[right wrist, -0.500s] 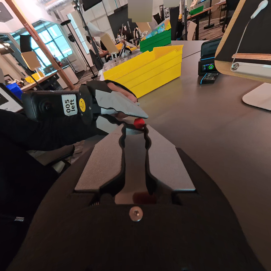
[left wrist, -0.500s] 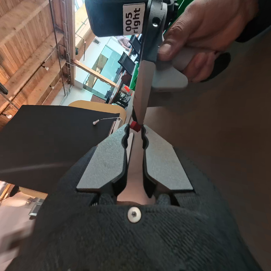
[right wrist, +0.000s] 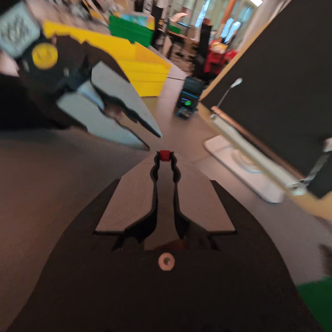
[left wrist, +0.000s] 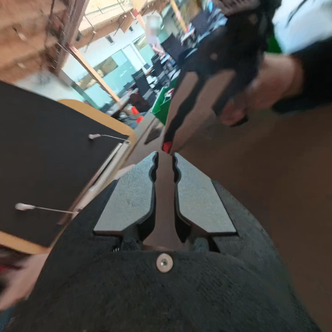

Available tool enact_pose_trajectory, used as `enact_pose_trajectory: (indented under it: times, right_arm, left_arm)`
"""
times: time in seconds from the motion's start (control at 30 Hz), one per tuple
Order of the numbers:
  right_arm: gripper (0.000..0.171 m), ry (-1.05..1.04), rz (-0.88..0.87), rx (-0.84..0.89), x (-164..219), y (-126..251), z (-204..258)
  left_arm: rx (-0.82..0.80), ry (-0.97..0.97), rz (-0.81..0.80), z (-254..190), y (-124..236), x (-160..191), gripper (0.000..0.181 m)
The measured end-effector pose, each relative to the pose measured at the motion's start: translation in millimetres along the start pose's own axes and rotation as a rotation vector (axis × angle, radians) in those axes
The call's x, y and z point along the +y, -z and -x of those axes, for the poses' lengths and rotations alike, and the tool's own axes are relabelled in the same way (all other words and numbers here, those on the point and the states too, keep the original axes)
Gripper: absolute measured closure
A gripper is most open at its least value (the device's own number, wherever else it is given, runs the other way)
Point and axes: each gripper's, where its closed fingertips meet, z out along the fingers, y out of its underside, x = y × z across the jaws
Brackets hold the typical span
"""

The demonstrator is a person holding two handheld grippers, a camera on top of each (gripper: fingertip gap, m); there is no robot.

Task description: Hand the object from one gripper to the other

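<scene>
**Red block held in right tongs; left tongs empty beside it**

The small red block (right wrist: 165,155) sits at the very tip of the right tongs (right wrist: 165,156), pinched between the two fingertips, above the brown surface (right wrist: 53,179) and not touching it. The right tongs are narrowed onto the block; the gap behind it is bare.

The left tongs (left wrist: 165,156) stand apart at a narrow gap with nothing between the fingers. In the left wrist view the block (left wrist: 167,147) lies just beyond their tips, slightly to the right of the gap, carried at the end of the right tongs (left wrist: 169,150), which reach in from the far upper right. A hand (left wrist: 265,89) grips that tool; the picture there is blurred.

In the right wrist view the left tongs (right wrist: 155,142) come in from the upper left, tips near the block but clear of it, fingers parted. A yellow round sticker (right wrist: 44,56) shows on their body.

On the far left of the surface stands a stack of yellow bins (right wrist: 143,68), with a green bin (right wrist: 129,31) behind. A small black device with a lit screen (right wrist: 188,98) stands farther off. To the right is a black board with a wooden edge (right wrist: 287,89) on a white base (right wrist: 242,170); two thin white-tipped rods (left wrist: 25,206) project from it.
</scene>
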Motion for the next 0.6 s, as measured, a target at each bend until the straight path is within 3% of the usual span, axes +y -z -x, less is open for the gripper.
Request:
enact_pose_trajectory:
  times: [0.1,0.27,0.37,0.53,0.57,0.6]
  right_arm:
    - [0.163,0.284,0.01,0.163,-4.2,5.8,-3.5]
    - [0.163,0.502,-0.009,0.189,-9.5,5.8,13.8]
    - [0.163,0.56,0.009,0.18,-5.6,3.4,19.5]
    - [0.163,0.584,-0.012,0.188,-9.1,4.3,23.4]
    - [0.164,0.582,-0.007,0.187,-8.2,4.2,23.2]
    - [0.165,0.575,0.01,0.177,-5.0,3.4,23.5]
  left_arm:
    - [0.112,0.394,-0.009,10.6,2.8,4.4,0.161]
    - [0.468,0.867,-0.069,-14.3,6.8,-7.4,0.154]
    - [0.54,0.913,-0.094,-21.3,9.9,-15.1,0.151]
    - [0.526,0.889,-0.079,-23.5,8.1,-14.1,0.161]
    - [0.522,0.879,-0.07,-23.7,7.8,-13.3,0.164]
    - [0.52,0.861,-0.08,-23.1,9.3,-14.5,0.181]
